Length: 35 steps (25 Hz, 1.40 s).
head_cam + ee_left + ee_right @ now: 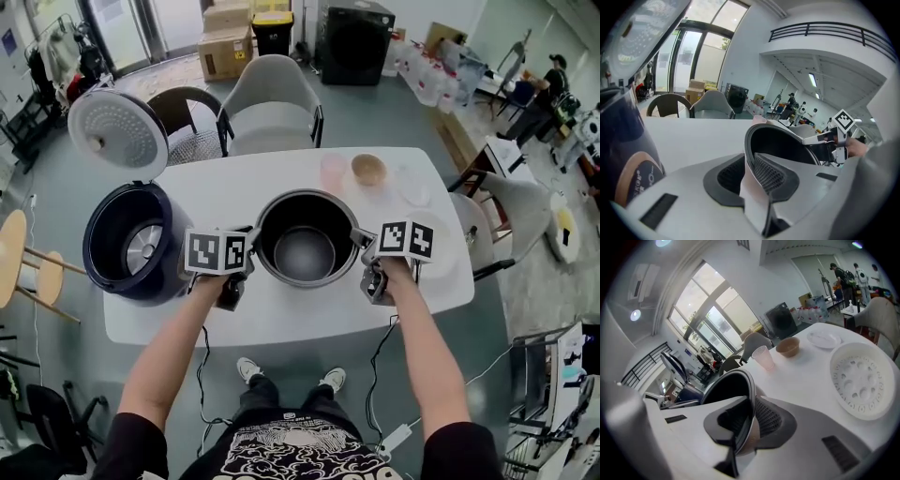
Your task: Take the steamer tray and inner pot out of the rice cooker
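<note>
inner pot [302, 239] is out of the rice cooker [127, 244], upright at mid table [281, 319], just right of the cooker body. cooker lid [117, 134] stands open, cavity looks empty. steamer tray [860, 380] lies flat on the table at the right, near the pot but apart from it.

left gripper [251, 242] is clenched on the pot's left rim; its own view shows the thin wall pinched between the ribbed pads [771, 176]. right gripper [362, 242] is clamped the same way on the right rim. grips sit opposite each other and the rim reads level.

judgement: the pot looks seated on the table, so the lift-out is as good as done and the step in hand is letting go.

how to do it well:
- confirm the base is flat down before easing off.
- open both sets of jaws together, so one side does not tug the light pot.
- draw each gripper straight outward from the rim, not up, to avoid hooking the lip.
- right side: mind the steamer tray. left side: mind the cooker.
- pink cup [333, 172] and bowl [368, 169] sit just beyond the far rim; don't shove the pot that way.
</note>
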Each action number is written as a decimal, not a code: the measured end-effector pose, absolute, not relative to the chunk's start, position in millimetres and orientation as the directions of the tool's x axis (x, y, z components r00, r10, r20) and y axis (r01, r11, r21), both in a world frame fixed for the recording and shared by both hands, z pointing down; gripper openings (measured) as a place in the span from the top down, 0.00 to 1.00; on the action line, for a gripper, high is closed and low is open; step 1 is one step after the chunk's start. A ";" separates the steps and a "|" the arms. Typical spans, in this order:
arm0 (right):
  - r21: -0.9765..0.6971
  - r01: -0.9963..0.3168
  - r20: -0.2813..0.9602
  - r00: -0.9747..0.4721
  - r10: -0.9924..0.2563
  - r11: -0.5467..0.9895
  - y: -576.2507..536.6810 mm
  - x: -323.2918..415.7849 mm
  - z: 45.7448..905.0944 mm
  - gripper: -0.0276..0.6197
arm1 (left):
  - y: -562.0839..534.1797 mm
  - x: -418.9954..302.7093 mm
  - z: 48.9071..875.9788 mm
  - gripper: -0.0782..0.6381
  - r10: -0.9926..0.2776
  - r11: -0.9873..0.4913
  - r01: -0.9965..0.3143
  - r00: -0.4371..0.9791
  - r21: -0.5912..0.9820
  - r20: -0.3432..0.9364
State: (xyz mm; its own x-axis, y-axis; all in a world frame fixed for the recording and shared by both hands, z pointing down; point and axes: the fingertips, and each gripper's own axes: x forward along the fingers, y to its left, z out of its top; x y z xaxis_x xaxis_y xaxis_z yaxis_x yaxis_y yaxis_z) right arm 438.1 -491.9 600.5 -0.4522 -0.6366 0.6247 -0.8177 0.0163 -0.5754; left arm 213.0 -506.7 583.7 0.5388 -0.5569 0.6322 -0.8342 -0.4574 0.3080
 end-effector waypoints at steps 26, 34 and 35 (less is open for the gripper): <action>-0.057 -0.924 0.204 -0.382 -0.902 0.378 -425.7 365.7 309.2 0.94 | -439.6 194.6 319.2 0.85 -0.798 -0.584 -0.807 0.554 -0.083 0.237; -0.019 -0.917 0.112 -0.397 -0.911 0.398 -409.6 363.9 313.5 0.94 | -417.7 181.9 333.3 0.87 -0.835 -0.540 -0.838 0.521 -0.081 0.176; -0.020 -0.917 0.105 -0.398 -0.912 0.398 -408.9 366.1 313.8 0.94 | -416.8 180.2 334.9 0.87 -0.840 -0.531 -0.844 0.515 -0.070 0.172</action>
State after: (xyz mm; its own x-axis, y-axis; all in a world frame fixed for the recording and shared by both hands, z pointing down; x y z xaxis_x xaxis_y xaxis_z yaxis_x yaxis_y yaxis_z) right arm 366.1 -408.9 313.8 -0.3976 -0.9115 0.1049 -0.9173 0.3978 -0.0203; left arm 180.2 -416.8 334.9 0.5146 -0.8401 0.1716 -0.8442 -0.5314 -0.0696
